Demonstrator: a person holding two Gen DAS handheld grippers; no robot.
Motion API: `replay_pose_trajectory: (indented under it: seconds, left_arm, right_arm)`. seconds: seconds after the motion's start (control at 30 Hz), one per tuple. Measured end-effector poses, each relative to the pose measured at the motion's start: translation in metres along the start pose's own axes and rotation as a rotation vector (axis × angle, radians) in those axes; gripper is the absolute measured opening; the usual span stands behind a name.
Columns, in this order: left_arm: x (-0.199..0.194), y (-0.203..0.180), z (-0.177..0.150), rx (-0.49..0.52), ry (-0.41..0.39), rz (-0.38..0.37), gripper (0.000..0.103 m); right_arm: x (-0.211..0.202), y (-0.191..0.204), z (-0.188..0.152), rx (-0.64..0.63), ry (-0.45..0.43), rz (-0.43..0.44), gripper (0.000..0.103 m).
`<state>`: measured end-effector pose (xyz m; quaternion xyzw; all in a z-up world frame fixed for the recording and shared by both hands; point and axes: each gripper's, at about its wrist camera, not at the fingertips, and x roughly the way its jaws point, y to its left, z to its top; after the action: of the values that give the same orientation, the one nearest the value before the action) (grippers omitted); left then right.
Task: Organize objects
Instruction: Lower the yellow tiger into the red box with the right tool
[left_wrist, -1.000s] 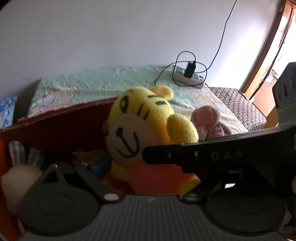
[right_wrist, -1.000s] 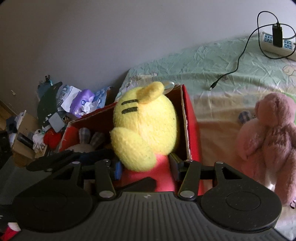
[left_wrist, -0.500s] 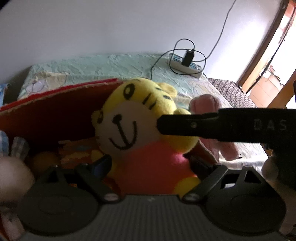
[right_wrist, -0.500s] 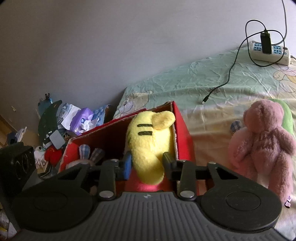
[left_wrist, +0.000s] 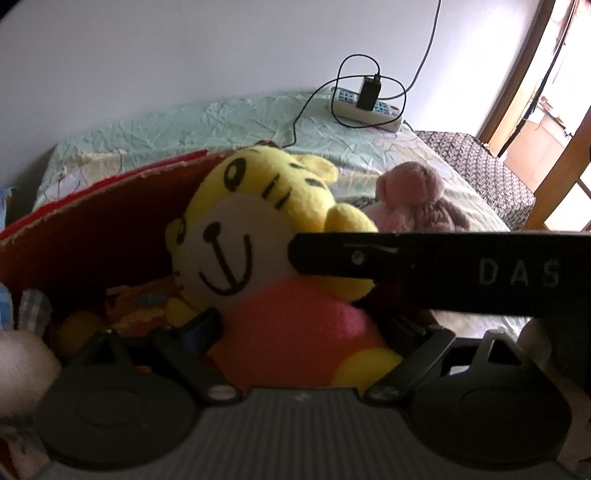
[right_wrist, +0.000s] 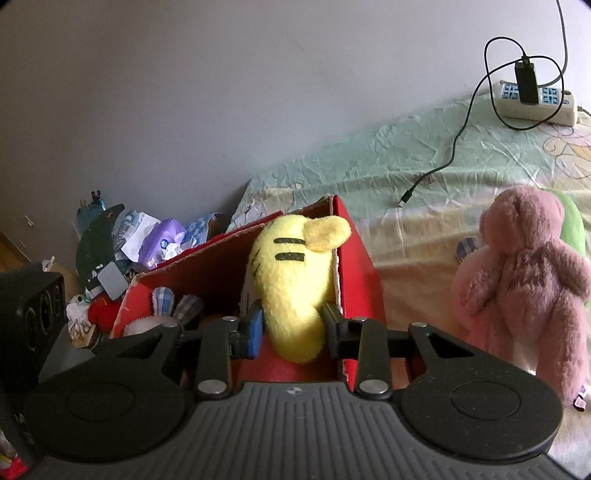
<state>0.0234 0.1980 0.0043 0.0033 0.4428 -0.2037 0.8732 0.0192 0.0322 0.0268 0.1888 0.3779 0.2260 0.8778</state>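
- The yellow tiger plush (right_wrist: 291, 291) sits upright inside the red box (right_wrist: 360, 266), against the box's end wall nearest the pink bear (right_wrist: 524, 273), its head poking above the rim.
- My right tongs (right_wrist: 291, 330) are pinching the tiger's yellow arm, both pads pressed into the fluff, which bulges between them.
- My left tongs (left_wrist: 299, 332) stand on either side of the tiger's red belly (left_wrist: 295, 325); I cannot tell whether they squeeze it or merely flank it.
- I judge the tiger light, soft and squashy: it will deform rather than slip, and nothing in it can break. A limb stretches and lets the body swing, so the torso is the steadier place to hold.
- The bear, on the bed (right_wrist: 369, 177) just outside the box's end wall, looks equally soft; its round trunk seems the best grip.
- Readable writing: "DAS" in pale letters (left_wrist: 519, 272) on the black bar of my right tool, crossing in front of the tiger in the left view. Nothing else is legible.
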Motion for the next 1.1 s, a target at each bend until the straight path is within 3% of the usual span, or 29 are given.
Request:
replay_pose_trajectory:
  seconds: [1.1]
  left_arm:
    - [0.0044,-0.0065,0.0023,0.021,0.023,0.066,0.098]
  right_arm:
    - [-0.0080,-0.0088,-0.0092,0.000,-0.018,0.056,0.031]
